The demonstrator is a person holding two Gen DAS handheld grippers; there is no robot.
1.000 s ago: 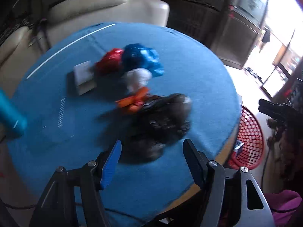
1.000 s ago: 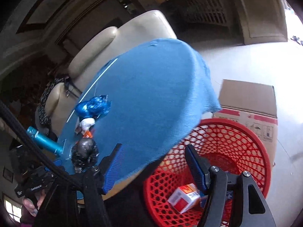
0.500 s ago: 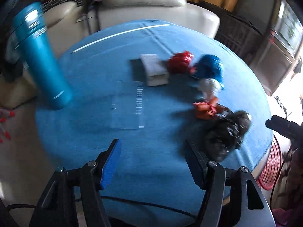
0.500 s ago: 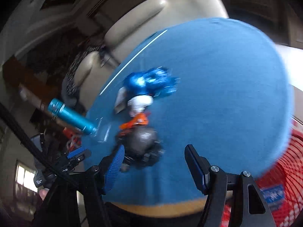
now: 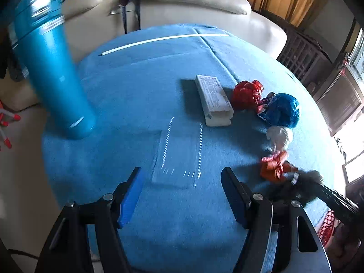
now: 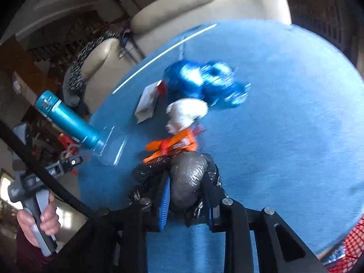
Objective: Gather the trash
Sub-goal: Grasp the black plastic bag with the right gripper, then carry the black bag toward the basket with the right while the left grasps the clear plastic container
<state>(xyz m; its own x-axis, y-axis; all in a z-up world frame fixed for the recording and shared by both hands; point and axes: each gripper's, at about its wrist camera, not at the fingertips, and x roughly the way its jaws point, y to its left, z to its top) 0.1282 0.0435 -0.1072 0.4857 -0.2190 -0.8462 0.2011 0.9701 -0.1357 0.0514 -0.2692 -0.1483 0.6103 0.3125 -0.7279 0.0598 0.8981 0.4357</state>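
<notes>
Right tool (image 6: pixel 187 195) clamped around crinkled, glossy black bag (image 6: pixel 188 177); left tool (image 5: pixel 182 195) agape

Left tool (image 5: pixel 180 193): fingers spread wide, nothing between the blue pads (image 5: pixel 129 201), hovering low over the near edge of the bench (image 5: pixel 141 86). Its handle is gripped by the person's left hand (image 6: pixel 39 224), seen at the bench's left edge from the right wrist view.

Right tool (image 6: pixel 187 195): fingers drawn in, clamped on both sides of the black bag (image 6: pixel 188 177) near the bench's near edge.
</notes>
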